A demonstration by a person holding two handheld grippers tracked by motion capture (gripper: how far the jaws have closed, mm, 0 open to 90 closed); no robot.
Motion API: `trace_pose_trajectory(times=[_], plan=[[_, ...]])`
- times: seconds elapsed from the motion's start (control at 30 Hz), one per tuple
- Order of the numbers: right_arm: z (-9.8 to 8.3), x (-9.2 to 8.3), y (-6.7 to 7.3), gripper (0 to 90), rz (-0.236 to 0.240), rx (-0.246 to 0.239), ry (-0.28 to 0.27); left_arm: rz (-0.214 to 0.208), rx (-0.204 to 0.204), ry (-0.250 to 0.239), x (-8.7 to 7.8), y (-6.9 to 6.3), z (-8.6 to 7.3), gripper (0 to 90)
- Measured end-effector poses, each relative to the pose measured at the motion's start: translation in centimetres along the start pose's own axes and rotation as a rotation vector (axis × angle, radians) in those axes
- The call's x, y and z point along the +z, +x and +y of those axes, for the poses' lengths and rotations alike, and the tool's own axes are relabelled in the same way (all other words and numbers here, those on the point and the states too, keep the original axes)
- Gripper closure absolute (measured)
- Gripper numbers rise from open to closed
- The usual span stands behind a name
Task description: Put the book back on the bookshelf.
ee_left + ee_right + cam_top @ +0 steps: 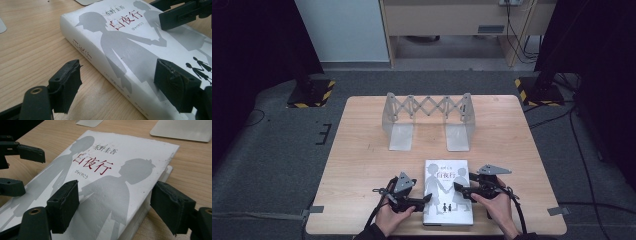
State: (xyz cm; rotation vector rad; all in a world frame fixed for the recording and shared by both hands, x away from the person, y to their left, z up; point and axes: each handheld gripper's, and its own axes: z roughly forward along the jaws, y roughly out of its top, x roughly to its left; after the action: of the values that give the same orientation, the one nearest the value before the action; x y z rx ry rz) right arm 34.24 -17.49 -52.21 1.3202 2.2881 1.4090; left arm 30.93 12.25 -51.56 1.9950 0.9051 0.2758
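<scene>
Wooden table (362,150), flat white book (447,192) between both grippers' parted jaws, one either side.

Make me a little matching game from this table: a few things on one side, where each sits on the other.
Things:
1. book
2. metal rack
3. left gripper
4. right gripper

Places:
A. far half of the table, standing
B. at the book's spine edge
C. flat at the near edge
D. at the book's page edge

Pairs: 1-C, 2-A, 3-B, 4-D
</scene>
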Motion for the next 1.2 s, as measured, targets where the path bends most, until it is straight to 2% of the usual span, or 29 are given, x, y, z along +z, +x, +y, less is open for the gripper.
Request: trace_pose_trajectory(times=[0.13, 0.37, 0.5, 0.83, 1.07, 1.2], plan=[[0.3, -0.3, 0.1, 24.6, -0.002, -0.011, -0.014, -0.004, -0.006, -0.003, -0.1, 0.1, 0.0, 20.5], [1.3, -0.8, 0.6, 25.1, 0.009, -0.017, -0.089, 0.001, 0.0, -0.004, -0.3, 0.2, 0.0, 19.5], [1.6, -0.8, 0.9, 25.0, 0.012, -0.029, -0.105, -0.003, -0.006, -0.004, -0.3, 0.3, 0.0, 19.2], [2.0, -0.6, 1.2, 24.6, 0.051, 0.002, -0.113, -0.005, -0.013, -0.001, -0.3, 0.4, 0.0, 17.9], [2.2, -0.5, 1.6, 23.9, 0.06, 0.015, -0.121, -0.003, -0.006, -0.003, -0.3, 0.4, 0.0, 17.8], [2.1, 0.1, 1.8, 23.8, 0.069, 0.019, -0.096, -0.005, -0.01, -0.003, -0.3, 0.4, -0.1, 17.5]])
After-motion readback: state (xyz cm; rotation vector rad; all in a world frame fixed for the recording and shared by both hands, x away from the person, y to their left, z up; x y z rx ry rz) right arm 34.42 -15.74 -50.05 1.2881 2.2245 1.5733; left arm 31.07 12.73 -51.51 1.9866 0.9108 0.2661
